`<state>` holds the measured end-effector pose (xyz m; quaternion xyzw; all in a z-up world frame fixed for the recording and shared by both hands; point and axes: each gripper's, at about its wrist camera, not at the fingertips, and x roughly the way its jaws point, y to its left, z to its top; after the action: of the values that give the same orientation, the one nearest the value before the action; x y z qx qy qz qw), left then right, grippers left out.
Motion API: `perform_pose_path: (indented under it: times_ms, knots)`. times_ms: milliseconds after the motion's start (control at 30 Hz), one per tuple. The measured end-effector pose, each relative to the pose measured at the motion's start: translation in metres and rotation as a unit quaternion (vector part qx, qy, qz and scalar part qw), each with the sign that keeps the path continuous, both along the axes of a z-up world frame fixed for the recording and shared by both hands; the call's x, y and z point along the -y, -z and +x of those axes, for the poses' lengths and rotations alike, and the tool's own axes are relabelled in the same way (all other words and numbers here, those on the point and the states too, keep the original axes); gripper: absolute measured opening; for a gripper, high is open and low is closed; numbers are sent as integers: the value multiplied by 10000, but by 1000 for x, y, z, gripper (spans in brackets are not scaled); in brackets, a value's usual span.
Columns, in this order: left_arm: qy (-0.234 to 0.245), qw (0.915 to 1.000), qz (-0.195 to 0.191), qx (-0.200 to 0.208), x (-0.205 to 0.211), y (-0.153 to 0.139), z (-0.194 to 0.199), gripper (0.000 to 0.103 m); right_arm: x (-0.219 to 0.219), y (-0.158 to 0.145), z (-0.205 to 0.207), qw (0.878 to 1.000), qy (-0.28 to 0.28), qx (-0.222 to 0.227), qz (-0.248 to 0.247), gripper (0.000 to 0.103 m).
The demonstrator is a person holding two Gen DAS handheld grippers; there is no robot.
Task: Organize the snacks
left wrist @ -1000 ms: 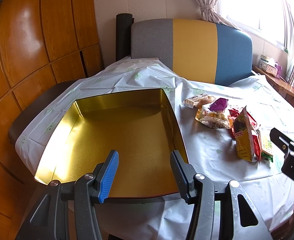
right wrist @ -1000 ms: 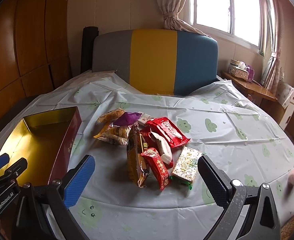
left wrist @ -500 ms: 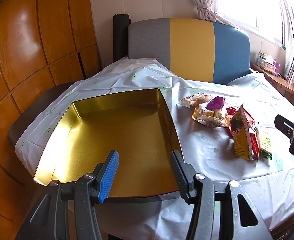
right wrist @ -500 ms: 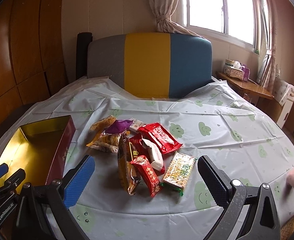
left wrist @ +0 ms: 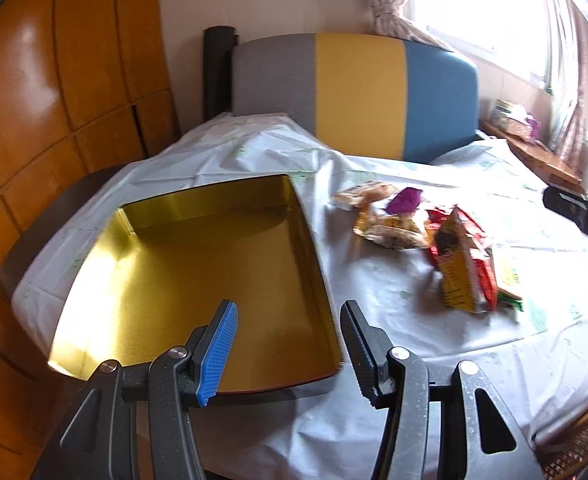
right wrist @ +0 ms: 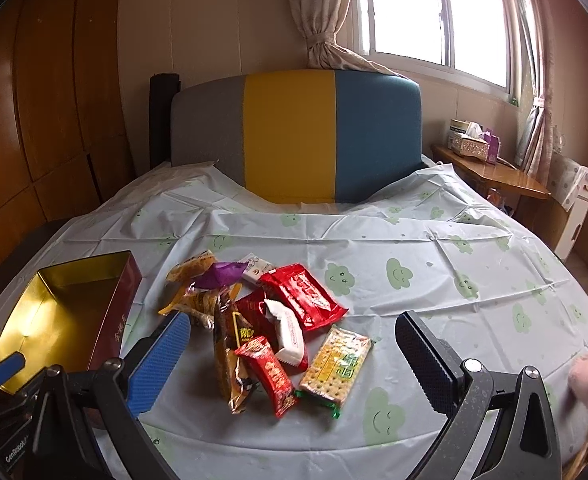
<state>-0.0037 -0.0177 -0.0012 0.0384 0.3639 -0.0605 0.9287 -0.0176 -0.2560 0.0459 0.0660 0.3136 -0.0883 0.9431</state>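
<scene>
A pile of snack packets (right wrist: 261,320) lies mid-table: red packets, a cracker pack (right wrist: 336,364), a purple wrapper (right wrist: 219,274) and yellow bags. It also shows in the left wrist view (left wrist: 446,248). An empty tin box (left wrist: 197,276) with a gold inside and red outer wall (right wrist: 113,312) stands left of the pile. My left gripper (left wrist: 287,344) is open and empty over the box's near edge. My right gripper (right wrist: 289,364) is open wide and empty, just in front of the pile.
The round table wears a pale cloth with green cloud faces (right wrist: 398,272). A grey, yellow and blue chair back (right wrist: 294,136) stands behind it. Wooden panels (left wrist: 53,100) are on the left, and a side shelf with a tissue box (right wrist: 468,142) is on the right.
Both grippers have drawn back and up a little, so the box and pile sit lower and farther in view. Both stay open and empty.
</scene>
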Motion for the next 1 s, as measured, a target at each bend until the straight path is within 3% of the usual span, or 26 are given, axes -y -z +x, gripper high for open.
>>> perform_pose_path:
  times_ms: [167,267,467,533,700,833,1000]
  knots:
    - [435,9985,-305,-143,11,1,1,58,37,0,21,9993,-169,-304,147,103]
    - [701,9951,-539,-437,20,5,6,58,64,10,32,9985,-113,-507,186,103]
    - [1185,9855,-755,-950,44,11,23,53,123,46,48,9888,515,-1111,856,103]
    - [1290,9807,-878,-1182,53,12,31,53,137,50,48,9823,672,-1111,1348,103]
    - [1665,9706,-1087,-1357,78,9,44,48,149,52,44,9765,819,-1052,1696,103]
    - [1831,9633,-1356,-1421,102,11,63,46,142,49,44,9795,624,-920,1678,103]
    - [1604,9610,-1621,-1563,122,26,95,46,132,45,48,9837,430,-897,1500,103]
